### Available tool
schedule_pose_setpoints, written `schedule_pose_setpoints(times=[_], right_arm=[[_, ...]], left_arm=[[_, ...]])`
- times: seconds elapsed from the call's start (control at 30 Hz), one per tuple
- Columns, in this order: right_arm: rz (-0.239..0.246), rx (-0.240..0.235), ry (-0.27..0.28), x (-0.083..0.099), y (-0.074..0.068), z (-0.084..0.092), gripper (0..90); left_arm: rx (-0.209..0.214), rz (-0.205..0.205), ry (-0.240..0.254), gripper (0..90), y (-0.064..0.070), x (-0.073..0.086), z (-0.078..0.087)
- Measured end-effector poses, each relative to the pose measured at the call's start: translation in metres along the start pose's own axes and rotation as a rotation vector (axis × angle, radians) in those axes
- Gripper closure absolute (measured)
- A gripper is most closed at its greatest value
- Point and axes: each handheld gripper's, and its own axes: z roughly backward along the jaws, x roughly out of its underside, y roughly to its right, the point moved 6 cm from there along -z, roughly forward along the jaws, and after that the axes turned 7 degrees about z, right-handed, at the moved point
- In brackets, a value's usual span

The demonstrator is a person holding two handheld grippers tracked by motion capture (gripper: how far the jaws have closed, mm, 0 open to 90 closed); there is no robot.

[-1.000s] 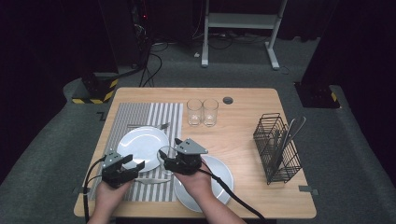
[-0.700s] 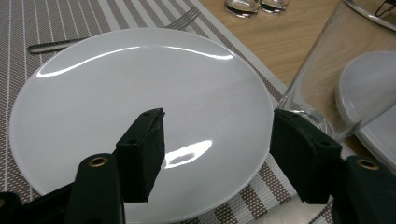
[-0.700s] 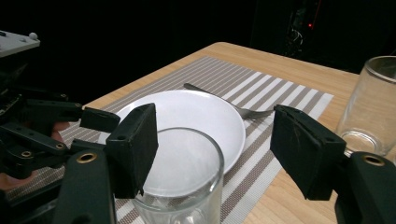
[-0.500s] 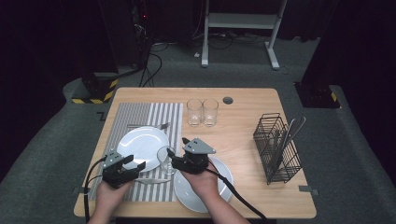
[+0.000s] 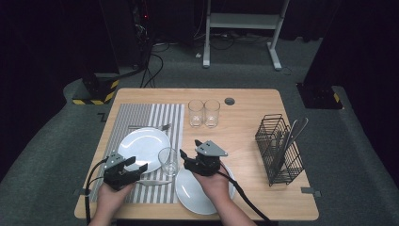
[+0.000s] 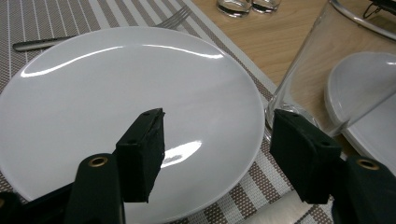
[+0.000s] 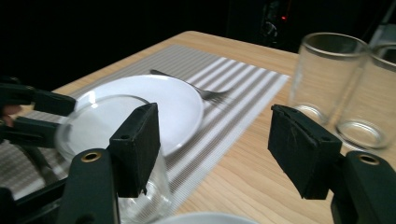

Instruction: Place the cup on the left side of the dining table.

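A clear glass stands upright at the right edge of the striped placemat, between my two grippers. My right gripper is just right of it, over a white plate, open with nothing between its jaws. In the right gripper view the glass is blurred, beside the left jaw and outside the gap of the right gripper. My left gripper is open at the near edge of a second white plate. In the left gripper view the left gripper is over that plate, with the glass to its right.
Two more glasses stand side by side at the back of the table. A fork lies behind the left plate and a knife in front of it. A black wire basket with utensils stands at the right.
My right gripper has drawn away to the right, off the glass, which now stands free at the mat's edge. The left gripper has not moved.
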Motion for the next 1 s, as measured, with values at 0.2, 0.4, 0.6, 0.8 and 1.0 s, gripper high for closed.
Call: schedule_pose_setpoints(times=[0.2,0.4,0.6,0.8,1.0], right_arm=[[0.005,0.075,-0.025,0.017,0.03,0.021,36.4],[-0.002,0.153,-0.042,0.035,0.061,0.042,40.2],[-0.018,0.204,-0.07,0.059,0.084,0.059,45.0],[-0.051,0.234,-0.116,0.085,0.095,0.071,53.1],[-0.041,0.271,-0.172,0.104,0.095,0.075,61.5]], left_arm=[[-0.004,-0.011,-0.009,35.7,0.004,0.003,0.0],[-0.012,-0.023,-0.027,35.6,0.007,0.008,-0.003],[-0.016,-0.034,-0.019,35.5,0.009,0.01,-0.004],[-0.016,-0.05,-0.013,35.5,0.015,0.013,-0.006],[-0.011,-0.074,-0.008,35.3,0.021,0.015,-0.008]])
